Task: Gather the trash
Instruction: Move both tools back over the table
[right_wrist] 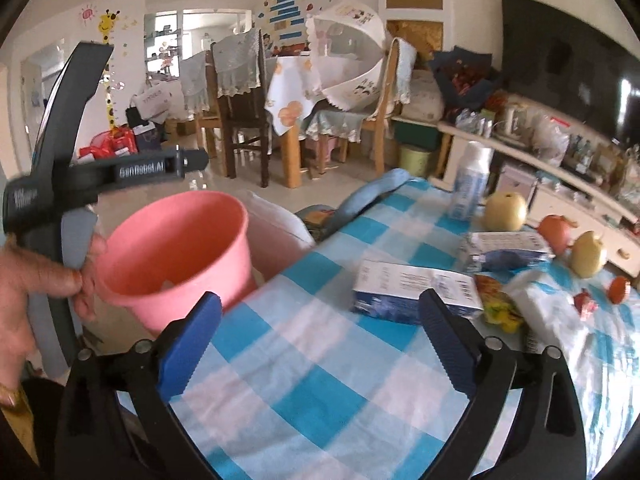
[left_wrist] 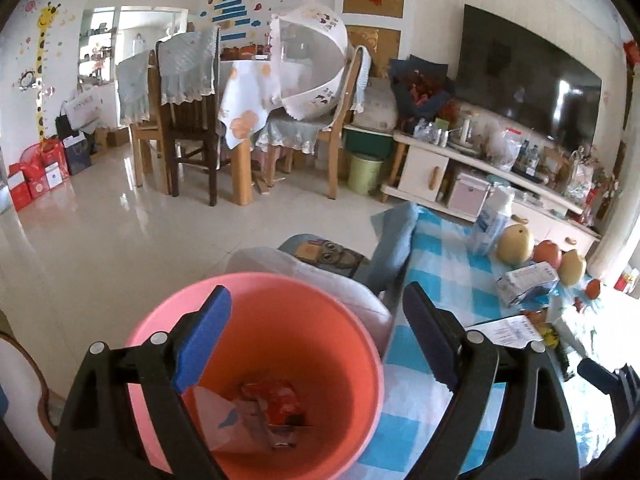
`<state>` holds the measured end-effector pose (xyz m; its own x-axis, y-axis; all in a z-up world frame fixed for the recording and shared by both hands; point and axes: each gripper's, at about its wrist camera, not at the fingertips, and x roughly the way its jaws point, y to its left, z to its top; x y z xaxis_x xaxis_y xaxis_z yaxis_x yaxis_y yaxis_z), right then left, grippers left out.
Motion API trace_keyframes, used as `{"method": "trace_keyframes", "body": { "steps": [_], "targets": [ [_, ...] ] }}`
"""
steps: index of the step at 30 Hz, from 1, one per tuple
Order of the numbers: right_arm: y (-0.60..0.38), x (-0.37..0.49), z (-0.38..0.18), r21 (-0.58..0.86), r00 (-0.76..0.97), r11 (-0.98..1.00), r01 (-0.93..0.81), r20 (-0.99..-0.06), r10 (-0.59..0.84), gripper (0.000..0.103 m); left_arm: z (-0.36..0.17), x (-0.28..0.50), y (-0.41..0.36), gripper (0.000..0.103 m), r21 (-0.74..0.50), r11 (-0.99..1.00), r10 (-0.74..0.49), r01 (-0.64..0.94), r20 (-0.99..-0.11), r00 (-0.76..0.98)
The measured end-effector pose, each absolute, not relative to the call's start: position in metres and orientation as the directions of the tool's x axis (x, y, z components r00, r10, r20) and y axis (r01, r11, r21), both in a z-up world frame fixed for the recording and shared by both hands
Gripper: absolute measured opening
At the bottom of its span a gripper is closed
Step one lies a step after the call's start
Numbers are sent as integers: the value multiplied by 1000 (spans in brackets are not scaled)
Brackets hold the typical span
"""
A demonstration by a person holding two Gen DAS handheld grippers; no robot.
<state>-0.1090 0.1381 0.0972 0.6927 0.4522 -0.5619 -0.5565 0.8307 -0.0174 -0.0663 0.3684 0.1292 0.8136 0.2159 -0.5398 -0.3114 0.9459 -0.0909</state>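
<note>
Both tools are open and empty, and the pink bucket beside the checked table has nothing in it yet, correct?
Not quite. The pink bucket already holds trash: a red wrapper and crumpled paper lie at its bottom, as the left wrist view shows. The rest holds: the left tool and right tool are open and empty.

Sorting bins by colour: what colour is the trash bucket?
Pink bucket, seen best in the right wrist view.

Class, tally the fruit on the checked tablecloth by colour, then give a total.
Yellow fruit: 2
Orange-red fruit: 2
Total: 4
</note>
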Motion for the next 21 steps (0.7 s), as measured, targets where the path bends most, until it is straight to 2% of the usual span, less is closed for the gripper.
{"method": "trace_keyframes", "body": {
  "steps": [5,21],
  "targets": [
    [124,-126,98,-121,746,835,-537,-531,402,98,135,-69,350,88,-72,958,208,-277,-491,846],
    [68,-146,88,-108,770,860,-499,-509,384,98,128,-67,280,88,22,994,104,-105,-434,895]
  ]
}}
